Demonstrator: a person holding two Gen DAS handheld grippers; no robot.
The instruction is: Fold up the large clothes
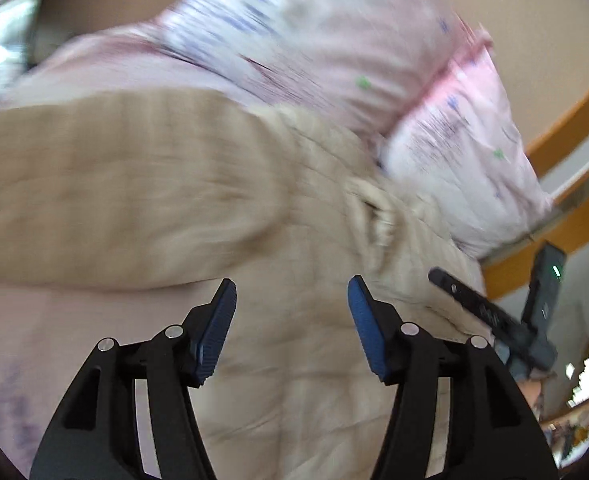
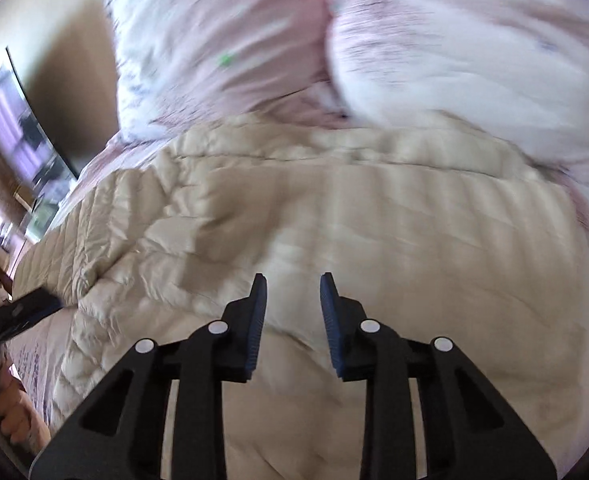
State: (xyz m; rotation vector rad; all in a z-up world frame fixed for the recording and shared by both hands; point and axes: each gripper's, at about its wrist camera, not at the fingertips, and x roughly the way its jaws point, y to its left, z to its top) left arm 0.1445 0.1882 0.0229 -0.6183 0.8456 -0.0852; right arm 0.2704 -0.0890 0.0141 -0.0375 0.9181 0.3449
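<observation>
Two pink-and-white patterned pillows lie at the head of the bed, the nearer one touching the far edge of the beige quilted jacket. The jacket lies spread over the bed's middle; its long axis cannot be told through the blur. One sleeve is folded across it. The left gripper and right gripper hover above it, fingers spread, holding nothing. A dark screen stands beyond the bed's left edge.
</observation>
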